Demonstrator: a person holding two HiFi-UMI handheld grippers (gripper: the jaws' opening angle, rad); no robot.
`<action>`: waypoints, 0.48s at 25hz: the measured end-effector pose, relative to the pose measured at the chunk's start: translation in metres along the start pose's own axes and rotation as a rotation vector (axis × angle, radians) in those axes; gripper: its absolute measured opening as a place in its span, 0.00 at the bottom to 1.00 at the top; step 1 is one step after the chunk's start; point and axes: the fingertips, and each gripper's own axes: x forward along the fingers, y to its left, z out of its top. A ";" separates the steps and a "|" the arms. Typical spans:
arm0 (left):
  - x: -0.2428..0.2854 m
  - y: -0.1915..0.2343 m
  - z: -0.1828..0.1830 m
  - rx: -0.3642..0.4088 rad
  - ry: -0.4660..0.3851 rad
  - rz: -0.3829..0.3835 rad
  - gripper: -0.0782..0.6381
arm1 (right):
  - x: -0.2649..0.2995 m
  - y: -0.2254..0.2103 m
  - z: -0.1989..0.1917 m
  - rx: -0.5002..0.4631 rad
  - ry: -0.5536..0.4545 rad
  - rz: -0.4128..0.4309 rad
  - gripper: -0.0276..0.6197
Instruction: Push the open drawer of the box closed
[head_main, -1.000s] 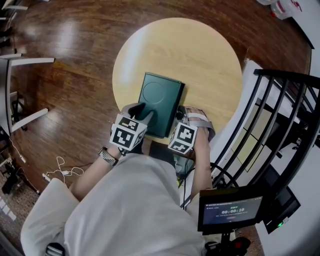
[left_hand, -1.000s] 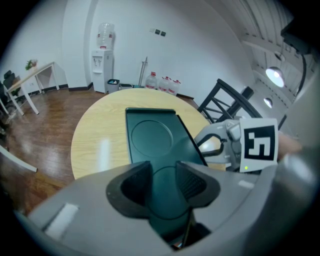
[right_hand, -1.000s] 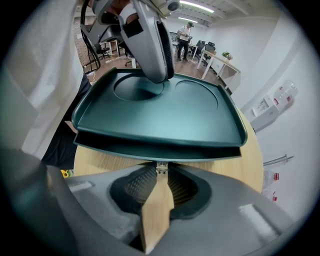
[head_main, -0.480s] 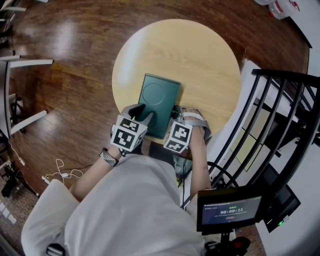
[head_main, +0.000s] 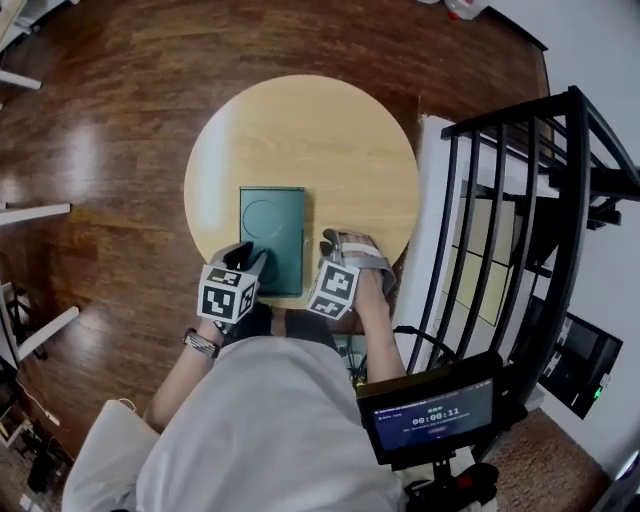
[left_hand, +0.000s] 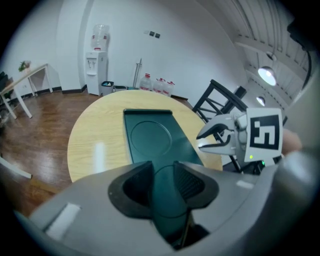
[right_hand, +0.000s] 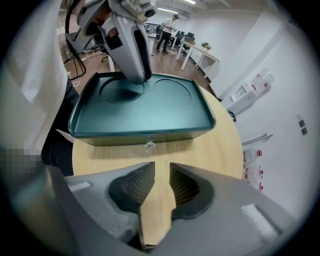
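With the drawer (right_hand: 115, 137) looking flush in the box (head_main: 271, 238), the push seems done; the right gripper (right_hand: 156, 187) has just been opening its empty jaws, while the left gripper (left_hand: 162, 180), jaws apart over the box and clamping nothing, has just been narrowing them.

We can read only a timer, 00:00:11, on the small screen (head_main: 432, 414) at the lower right of the head view, while the smaller lines around it are too blurred for us.
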 end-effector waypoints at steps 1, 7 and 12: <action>-0.006 0.007 -0.001 -0.006 -0.012 -0.017 0.32 | -0.007 -0.004 0.005 0.027 0.014 -0.034 0.19; -0.050 0.037 0.014 0.028 -0.048 -0.067 0.32 | -0.054 -0.024 0.045 0.179 0.036 -0.154 0.19; -0.076 0.033 0.040 0.113 -0.135 -0.083 0.31 | -0.089 -0.031 0.059 0.307 -0.013 -0.227 0.19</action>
